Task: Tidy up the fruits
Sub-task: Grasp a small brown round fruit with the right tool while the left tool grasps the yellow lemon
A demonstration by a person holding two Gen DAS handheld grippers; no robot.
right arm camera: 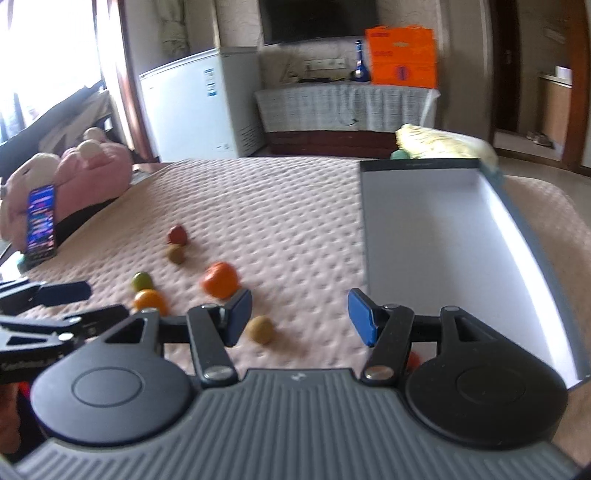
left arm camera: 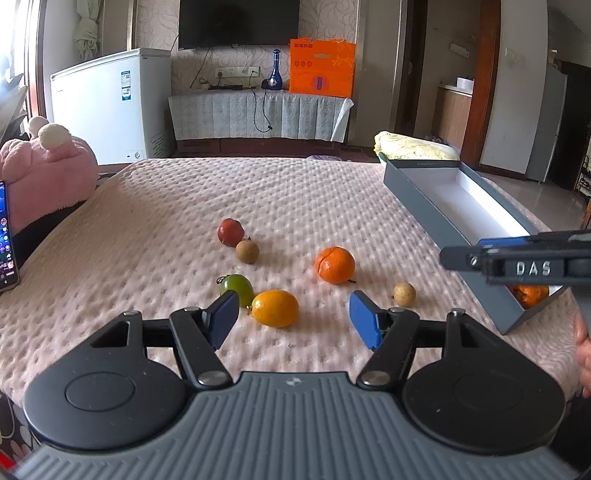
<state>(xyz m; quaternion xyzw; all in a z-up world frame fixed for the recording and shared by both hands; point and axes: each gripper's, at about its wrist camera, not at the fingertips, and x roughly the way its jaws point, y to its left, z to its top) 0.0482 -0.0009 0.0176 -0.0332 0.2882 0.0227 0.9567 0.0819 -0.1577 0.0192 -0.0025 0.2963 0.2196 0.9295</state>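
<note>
You stand in a lived-in home: a wall-mounted television [left arm camera: 238, 23], a white chest freezer [left arm camera: 110, 107], a cloth-draped sideboard [left arm camera: 258, 114] holding a blue bottle [left arm camera: 275, 72], a pink plush toy [left arm camera: 44, 166], and a pink quilted cover [left arm camera: 258, 199] over the surface before you

Low wrist views over shared bedspread [left arm camera: 295, 192]

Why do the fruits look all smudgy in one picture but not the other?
Right wrist view: motion blur smears the orange and the longan. Left wrist view: sharp, the orange crisp; fisheye bends the gray box in both.
</note>
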